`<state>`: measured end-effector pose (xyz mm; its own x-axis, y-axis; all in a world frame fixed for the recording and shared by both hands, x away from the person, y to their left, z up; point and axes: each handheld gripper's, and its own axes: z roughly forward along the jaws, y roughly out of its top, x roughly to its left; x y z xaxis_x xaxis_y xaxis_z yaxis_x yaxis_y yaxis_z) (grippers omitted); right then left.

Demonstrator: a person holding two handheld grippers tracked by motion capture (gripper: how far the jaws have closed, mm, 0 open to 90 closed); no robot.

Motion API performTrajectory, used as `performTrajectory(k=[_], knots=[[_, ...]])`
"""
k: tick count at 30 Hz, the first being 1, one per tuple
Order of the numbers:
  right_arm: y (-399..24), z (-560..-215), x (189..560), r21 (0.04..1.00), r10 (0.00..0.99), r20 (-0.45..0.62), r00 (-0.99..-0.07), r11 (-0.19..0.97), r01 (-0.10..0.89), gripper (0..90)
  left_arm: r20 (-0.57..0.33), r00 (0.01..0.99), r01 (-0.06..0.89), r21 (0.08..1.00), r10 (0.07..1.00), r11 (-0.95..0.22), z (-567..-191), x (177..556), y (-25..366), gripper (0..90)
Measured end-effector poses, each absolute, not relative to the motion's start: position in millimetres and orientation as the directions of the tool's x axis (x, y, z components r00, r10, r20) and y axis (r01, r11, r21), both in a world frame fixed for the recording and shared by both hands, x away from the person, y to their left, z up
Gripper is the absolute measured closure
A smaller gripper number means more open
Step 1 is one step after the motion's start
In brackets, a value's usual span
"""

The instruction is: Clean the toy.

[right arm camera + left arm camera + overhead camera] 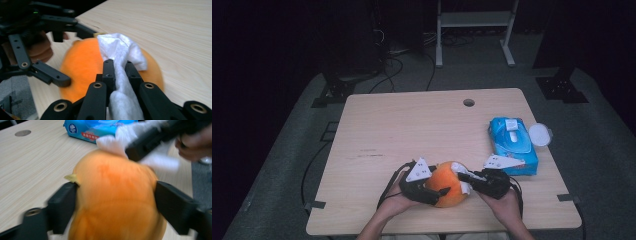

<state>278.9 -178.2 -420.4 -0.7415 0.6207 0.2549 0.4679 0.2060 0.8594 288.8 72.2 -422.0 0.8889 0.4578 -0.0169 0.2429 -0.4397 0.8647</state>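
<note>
- High view: the orange ball (448, 190) sits near the front edge of the desk (412, 130), right between the two hands. The left gripper (428, 189) hugs it from the left, the right gripper (466, 178) comes in from the right with a white wipe (465, 187) against the ball's right flank. Further right on the desk, near the right gripper, lies a blue wipe pack (513, 145), with a white lid (539, 134) just beside it.
- Left gripper view: here the ball (115, 195) fills the gap between the left gripper (115, 205) fingers (62, 207), which stand wide, one at each flank and right against it; blur hides whether they press, so I cannot tell if they grip. The wipe (112, 142) lies on top of the ball, carried by the right gripper (135, 151). The pack (92, 130) lies behind.
- Right gripper view: the right gripper (118, 67) has its fingers (109, 72) pinched tight on the wipe (120, 52), which drapes onto the ball (82, 65). The left gripper (56, 57) reaches round the ball's far side, its fingers apart.
</note>
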Motion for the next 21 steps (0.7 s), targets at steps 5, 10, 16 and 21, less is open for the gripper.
performTrajectory(k=[5, 10, 16, 21], knots=[[-170.7, -417.2, 276.3, 0.868, 0.584, 0.239, -0.776, 0.229, 0.440, 80.4, 0.048, 0.892, 0.190, 0.862, 0.450, -0.470, -426.6, 285.7, 74.5, 25.4], [-191.1, -426.1, 288.1, 0.853, 0.652, 0.265, -0.711, 0.185, 0.488, 80.5, 0.058, 0.891, 0.184, 0.859, 0.449, -0.478, -426.7, 284.1, 73.1, 27.9], [-179.6, -418.6, 279.7, 0.872, 0.598, 0.270, -0.755, 0.181, 0.455, 80.5, 0.079, 0.898, 0.160, 0.858, 0.432, -0.489, -427.7, 281.6, 66.7, 27.3], [-173.2, -417.5, 276.2, 0.871, 0.585, 0.247, -0.773, 0.215, 0.441, 80.5, 0.091, 0.904, 0.146, 0.853, 0.418, -0.502, -426.1, 280.1, 64.0, 27.5]])
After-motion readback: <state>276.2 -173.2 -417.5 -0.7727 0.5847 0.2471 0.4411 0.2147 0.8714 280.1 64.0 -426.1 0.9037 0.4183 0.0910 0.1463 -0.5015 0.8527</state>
